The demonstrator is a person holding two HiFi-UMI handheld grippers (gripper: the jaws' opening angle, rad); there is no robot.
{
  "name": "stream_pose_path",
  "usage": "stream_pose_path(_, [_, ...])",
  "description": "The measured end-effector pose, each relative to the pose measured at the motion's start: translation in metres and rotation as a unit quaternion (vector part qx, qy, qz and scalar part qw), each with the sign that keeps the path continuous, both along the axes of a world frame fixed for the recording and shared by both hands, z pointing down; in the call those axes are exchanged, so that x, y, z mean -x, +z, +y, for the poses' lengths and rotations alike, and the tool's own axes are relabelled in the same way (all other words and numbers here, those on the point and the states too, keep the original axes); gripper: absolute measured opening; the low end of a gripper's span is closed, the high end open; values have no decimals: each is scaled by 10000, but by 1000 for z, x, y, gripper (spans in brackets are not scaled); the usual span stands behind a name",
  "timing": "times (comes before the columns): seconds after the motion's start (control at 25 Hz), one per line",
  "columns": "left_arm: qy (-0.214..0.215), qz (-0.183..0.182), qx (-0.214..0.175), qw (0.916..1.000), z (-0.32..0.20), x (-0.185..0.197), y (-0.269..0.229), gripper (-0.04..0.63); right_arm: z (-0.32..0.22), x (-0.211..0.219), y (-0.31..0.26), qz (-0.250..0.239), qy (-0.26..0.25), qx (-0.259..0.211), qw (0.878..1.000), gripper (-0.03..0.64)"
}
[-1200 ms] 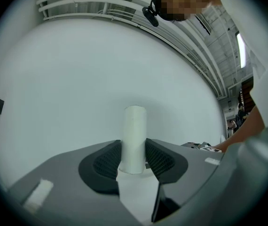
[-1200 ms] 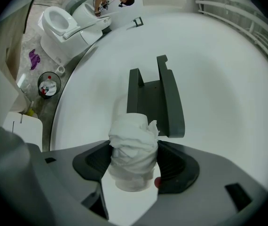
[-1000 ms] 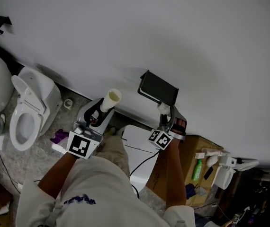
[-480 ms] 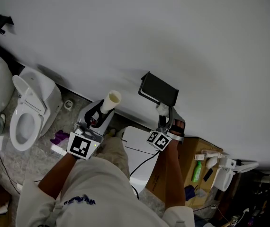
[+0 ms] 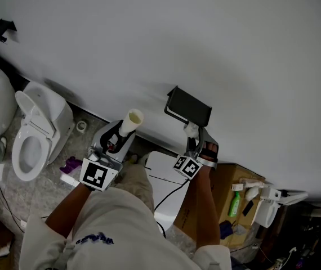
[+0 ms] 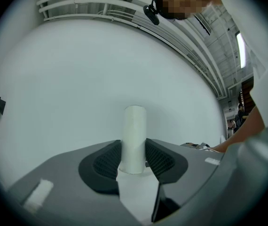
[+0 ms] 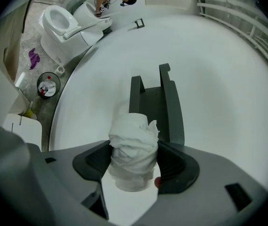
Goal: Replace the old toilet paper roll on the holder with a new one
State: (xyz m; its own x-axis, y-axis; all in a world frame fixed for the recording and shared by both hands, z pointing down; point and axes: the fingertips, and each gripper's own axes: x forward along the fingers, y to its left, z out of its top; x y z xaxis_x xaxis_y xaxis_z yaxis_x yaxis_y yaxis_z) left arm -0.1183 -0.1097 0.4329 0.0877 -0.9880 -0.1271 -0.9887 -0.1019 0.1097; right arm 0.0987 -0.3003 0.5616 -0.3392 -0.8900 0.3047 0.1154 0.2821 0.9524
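Observation:
My left gripper (image 5: 122, 135) is shut on a bare cream cardboard tube (image 5: 132, 120), which sticks up out of its jaws in front of the white wall. In the left gripper view the tube (image 6: 134, 138) stands upright between the black pads (image 6: 106, 161). My right gripper (image 5: 193, 135) is shut on a small, crumpled white toilet paper roll (image 7: 133, 150) just below the dark grey wall holder (image 5: 188, 107). In the right gripper view the holder (image 7: 155, 102) rises right behind the roll, and I cannot tell whether they touch.
A white toilet (image 5: 34, 134) with its lid up stands at the left, with a purple cloth (image 5: 70, 163) on the floor beside it. Below the holder sit a white bin lid (image 5: 163, 173), a cardboard box (image 5: 231, 184) and a green bottle (image 5: 235, 201). A black hook (image 5: 0, 28) is on the wall.
My right gripper has drifted very slightly to the left with the paper roll. The left gripper and its tube have stayed where they were.

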Motion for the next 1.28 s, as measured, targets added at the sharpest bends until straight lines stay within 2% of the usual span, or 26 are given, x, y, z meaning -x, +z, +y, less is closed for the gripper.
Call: stream_pose_path(1.28, [-14,-195,-99,9998,4,-1,-6,168,4,23,2,8,-136,38,9999,298])
